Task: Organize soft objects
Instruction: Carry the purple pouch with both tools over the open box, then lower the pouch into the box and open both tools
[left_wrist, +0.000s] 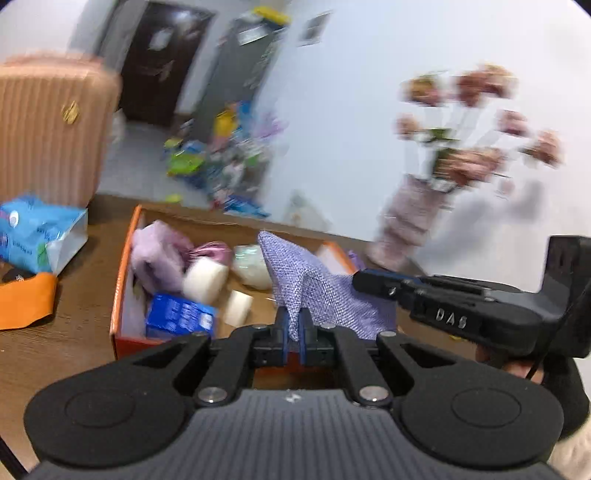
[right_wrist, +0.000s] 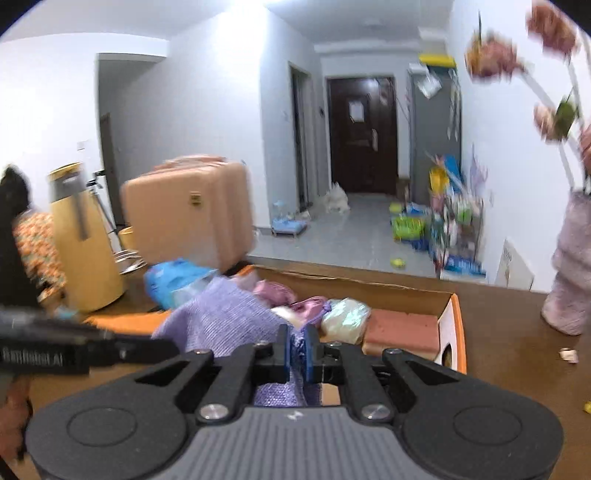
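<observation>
A purple woven cloth (left_wrist: 314, 284) hangs between both grippers above the orange cardboard box (left_wrist: 122, 280). My left gripper (left_wrist: 293, 332) is shut on one edge of the cloth. My right gripper (right_wrist: 298, 350) is shut on another part of the same cloth (right_wrist: 225, 317); it also shows from the side in the left wrist view (left_wrist: 369, 282). The box (right_wrist: 452, 325) holds a lilac fluffy item (left_wrist: 159, 254), white rolls (left_wrist: 205, 278), a blue packet (left_wrist: 181, 317), a pale wrapped bundle (right_wrist: 345, 315) and a reddish block (right_wrist: 402, 326).
The box stands on a brown wooden table (left_wrist: 74, 343). A blue tissue pack (left_wrist: 37, 232) and an orange lid (left_wrist: 26, 299) lie left of it. A pink suitcase (right_wrist: 188, 206), a yellow flask (right_wrist: 81, 236) and a vase of flowers (left_wrist: 410, 218) stand around it.
</observation>
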